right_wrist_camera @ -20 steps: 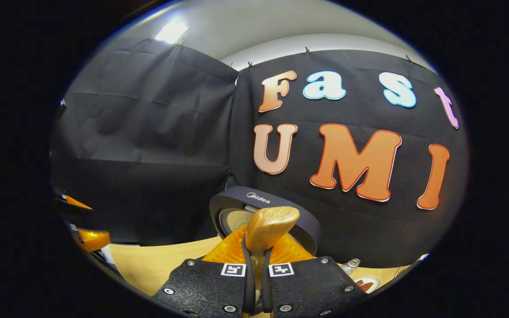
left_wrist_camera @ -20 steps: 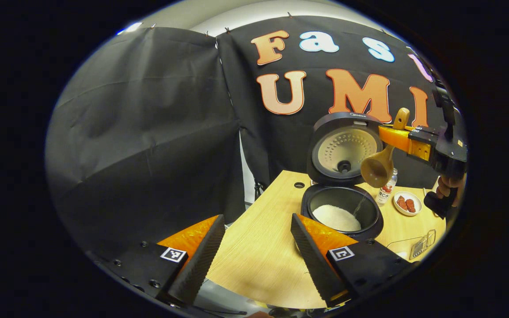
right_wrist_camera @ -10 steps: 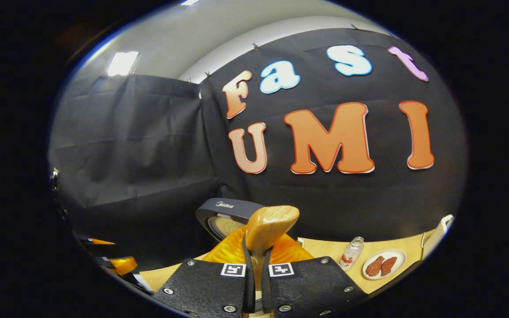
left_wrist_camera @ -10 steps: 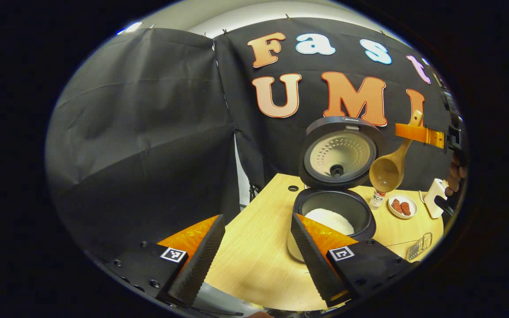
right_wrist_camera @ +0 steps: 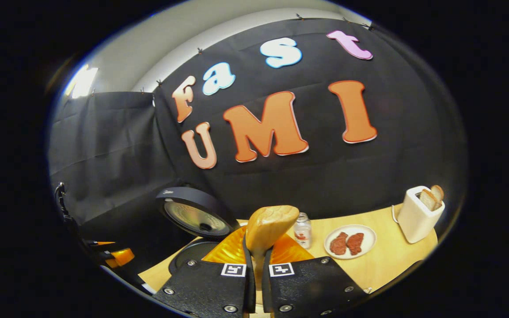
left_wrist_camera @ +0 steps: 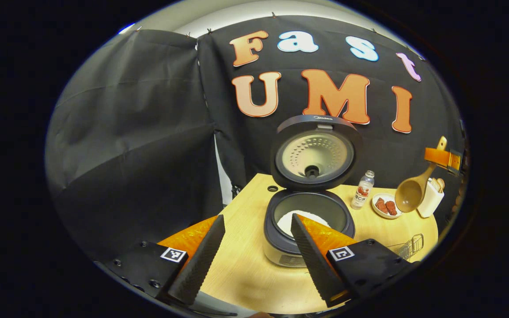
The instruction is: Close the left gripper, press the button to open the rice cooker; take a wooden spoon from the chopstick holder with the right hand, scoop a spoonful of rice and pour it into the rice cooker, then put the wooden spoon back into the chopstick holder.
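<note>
So the round wooden table (left_wrist_camera: 254,274) takes up most of the booth floor space. On it sits the rice cooker (left_wrist_camera: 308,216), lid flipped up and standing nearly upright, with a heap of white rice (left_wrist_camera: 290,219) visible down in the pot. In the right gripper view the same cooker (right_wrist_camera: 197,218) shows off to the left with its lid tilted open.

Next down in size, the left gripper (left_wrist_camera: 254,260) hangs in front of the cooker with its two fingers spread wide apart, nothing between them. The right gripper (right_wrist_camera: 254,282) is clamped tight on the handle of the wooden spoon (right_wrist_camera: 268,227). From the left gripper view you can see that spoon (left_wrist_camera: 411,193) held up off the table, well to the right of the cooker, bowl end hanging down just beside the white chopstick holder (left_wrist_camera: 431,201).

Smaller stuff: a white plate (right_wrist_camera: 369,236) with two reddish pieces of food, and a little clear bottle (right_wrist_camera: 302,230) standing between the plate and the cooker.
</note>
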### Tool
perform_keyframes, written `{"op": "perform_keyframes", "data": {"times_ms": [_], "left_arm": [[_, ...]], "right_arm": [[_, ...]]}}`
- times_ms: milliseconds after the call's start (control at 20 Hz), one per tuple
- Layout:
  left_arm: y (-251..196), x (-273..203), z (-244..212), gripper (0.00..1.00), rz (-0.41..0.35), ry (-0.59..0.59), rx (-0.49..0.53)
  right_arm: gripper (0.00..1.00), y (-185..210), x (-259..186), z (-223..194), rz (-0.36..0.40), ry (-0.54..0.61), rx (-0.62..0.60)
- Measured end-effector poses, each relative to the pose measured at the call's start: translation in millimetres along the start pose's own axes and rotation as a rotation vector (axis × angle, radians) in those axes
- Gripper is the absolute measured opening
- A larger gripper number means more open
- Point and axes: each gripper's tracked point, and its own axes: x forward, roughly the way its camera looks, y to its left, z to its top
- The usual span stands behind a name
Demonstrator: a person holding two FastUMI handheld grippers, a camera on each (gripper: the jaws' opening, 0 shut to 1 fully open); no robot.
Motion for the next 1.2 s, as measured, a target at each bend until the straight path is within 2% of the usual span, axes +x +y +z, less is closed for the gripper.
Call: {"op": "perform_keyframes", "data": {"times_ms": [100, 150, 600, 900, 1150, 1200], "left_arm": [[-11, 1, 3, 0.96, -0.016, -0.005, 0.019], [-15, 2, 6, 1.00, -0.023, -0.010, 0.026], [-38, 4, 23, 0.97, -0.056, -0.031, 0.040], [-51, 8, 39, 1.00, -0.075, -0.040, 0.031], [-61, 9, 52, 0.96, -0.088, -0.052, 0.039], [-62, 10, 54, 0.98, -0.088, -0.053, 0.042]], "right_arm": [[0.05, -30, -13, -10, -0.060, 0.016, 0.027], [0.05, -44, -20, -15, -0.089, 0.024, 0.037], [0.05, -147, -86, -59, -0.317, 0.082, 0.136], [0.05, -188, -94, -103, -0.372, 0.142, 0.247], [0.06, -202, -88, -136, -0.392, 0.178, 0.331], [0.05, -204, -86, -142, -0.394, 0.186, 0.351]]}}
